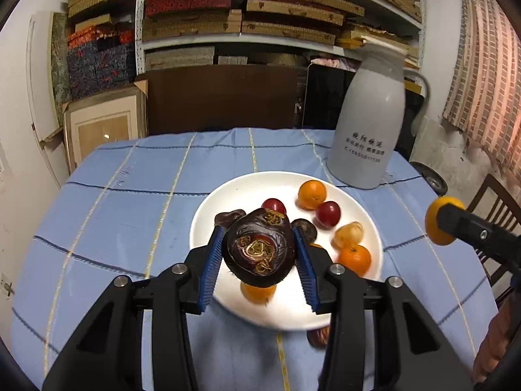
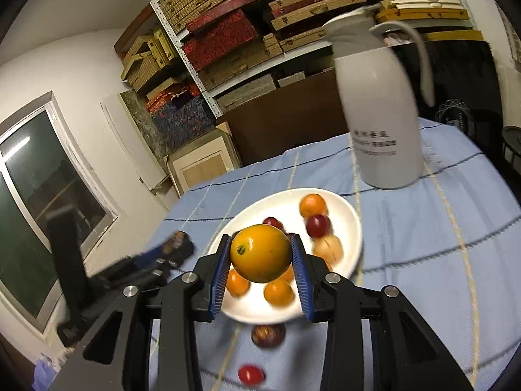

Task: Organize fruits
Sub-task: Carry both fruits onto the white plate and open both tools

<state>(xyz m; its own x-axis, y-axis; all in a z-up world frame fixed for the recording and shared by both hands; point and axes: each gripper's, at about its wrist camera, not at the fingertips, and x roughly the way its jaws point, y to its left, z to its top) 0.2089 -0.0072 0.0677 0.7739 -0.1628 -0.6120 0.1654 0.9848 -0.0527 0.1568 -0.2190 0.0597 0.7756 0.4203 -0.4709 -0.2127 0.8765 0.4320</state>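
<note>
Gripping a dark chestnut [image 1: 259, 250] between its blue pads [image 1: 211, 268], the left claw [image 1: 259, 260] holds it above the near half of the plate [image 1: 247, 182]; the chestnut sits right at the pad tips, glossy brown-black, its flat face turned to the camera with tan, coiled markings; on the plate beyond lie two oranges [image 1: 312, 194], two red plums [image 1: 329, 214] and a pale yellow fruit [image 1: 349, 234]; right of these, the right claw [image 2: 260, 254] is clamped on a big orange [image 2: 260, 253], smooth, deep yellow-orange, oval, its small stem dimple facing left; it hangs over the plate's near side; a brown fruit [image 2: 268, 335] and a red one [image 2: 250, 374] lie on the cloth [image 2: 423, 260] below.
</note>
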